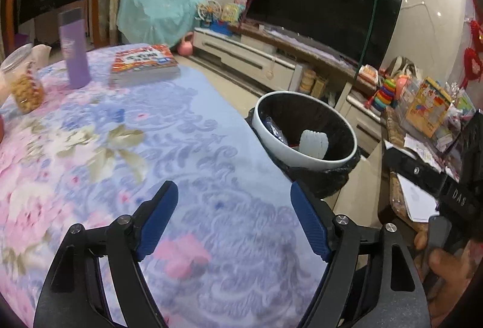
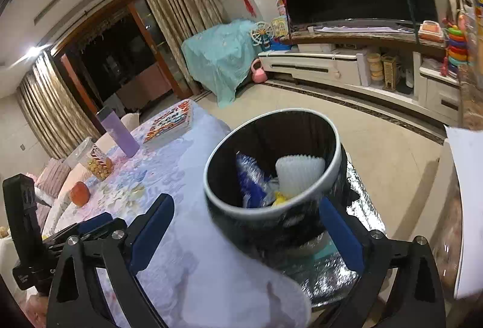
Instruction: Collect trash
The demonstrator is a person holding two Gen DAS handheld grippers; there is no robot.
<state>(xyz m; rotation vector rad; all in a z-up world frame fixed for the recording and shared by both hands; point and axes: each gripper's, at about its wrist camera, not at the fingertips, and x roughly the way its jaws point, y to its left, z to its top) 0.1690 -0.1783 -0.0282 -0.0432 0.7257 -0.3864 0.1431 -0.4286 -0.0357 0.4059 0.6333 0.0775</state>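
table: covered with a pink and lilac floral cloth (image 1: 126,128), filling the near left of both views.
television: wide dark flat screen (image 1: 326,5) on a long white and brown cabinet (image 1: 250,56) against the far wall.
bin: round white-rimmed trash bin lined with a black bag (image 2: 302,132), standing on the tiled floor just beside the table edge.
trash: ribbed white foam sleeve (image 2: 297,171) and crinkled blue wrapper (image 2: 250,177) lying inside the bin, a scrap of yellow beside them.
left gripper (image 1: 234,201): blue-padded fingers spread wide apart, nothing between them, over the cloth.
right gripper (image 2: 250,216): fingers wide apart, empty, hanging above the near rim of the bin.
book: colourful stack (image 1: 143,62) at the far table edge.
bottle: tall lilac flask (image 1: 74,50), upright near the stack.
jar: clear snack jar (image 1: 22,80), tilted-looking at the left edge.
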